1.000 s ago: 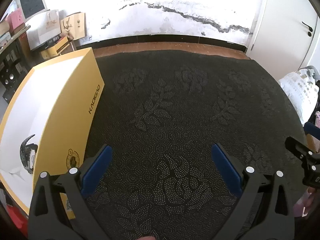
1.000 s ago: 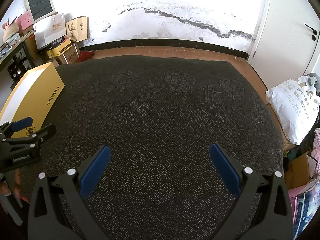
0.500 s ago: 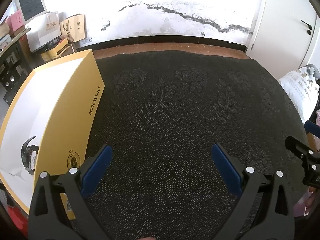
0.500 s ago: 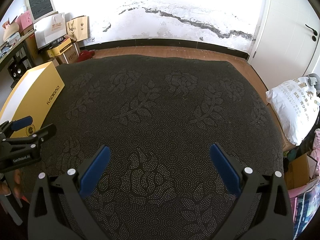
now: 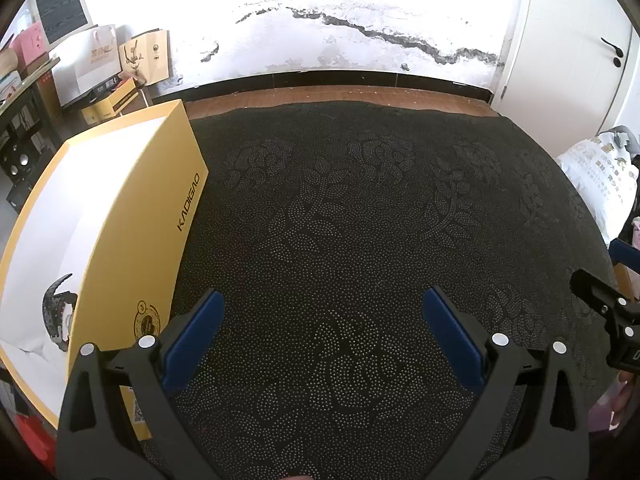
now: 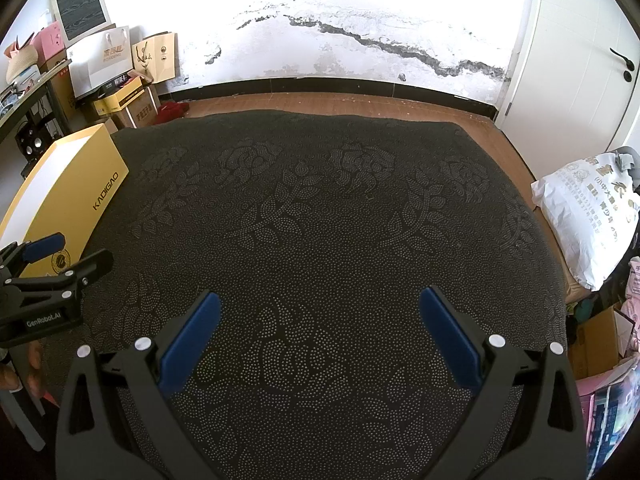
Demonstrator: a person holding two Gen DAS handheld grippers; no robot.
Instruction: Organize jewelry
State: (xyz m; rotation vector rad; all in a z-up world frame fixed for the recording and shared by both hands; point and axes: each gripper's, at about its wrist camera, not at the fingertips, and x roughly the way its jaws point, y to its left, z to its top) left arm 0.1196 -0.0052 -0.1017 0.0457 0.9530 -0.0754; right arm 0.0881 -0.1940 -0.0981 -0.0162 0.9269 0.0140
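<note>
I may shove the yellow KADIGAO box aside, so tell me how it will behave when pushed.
The yellow box looks like stiff cardboard, so it should likely keep its shape. It lies flat and broad, so tipping seems unlikely. The textured dark mat under it may drag, probably making it pivot.

cloth [image 5: 360, 220]: black, dotted floral | box [image 5: 132, 240]: yellow-white | tongs pads [image 6: 192, 340]: blue

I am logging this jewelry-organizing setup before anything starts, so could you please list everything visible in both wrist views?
Patterned cloth: one, black with dotted flowers, covering the work surface.
Yellow box: one, yellow with white top, on the cloth's left edge.
White bag: one, printed, right of the cloth.
Door: one, white, far right.
Paper bags: several, white and tan, far-left corner.
Jewelry: none visible.
Left gripper: one, black with blue pads, open, empty.
Right gripper: one, same colours, open, empty.
</note>
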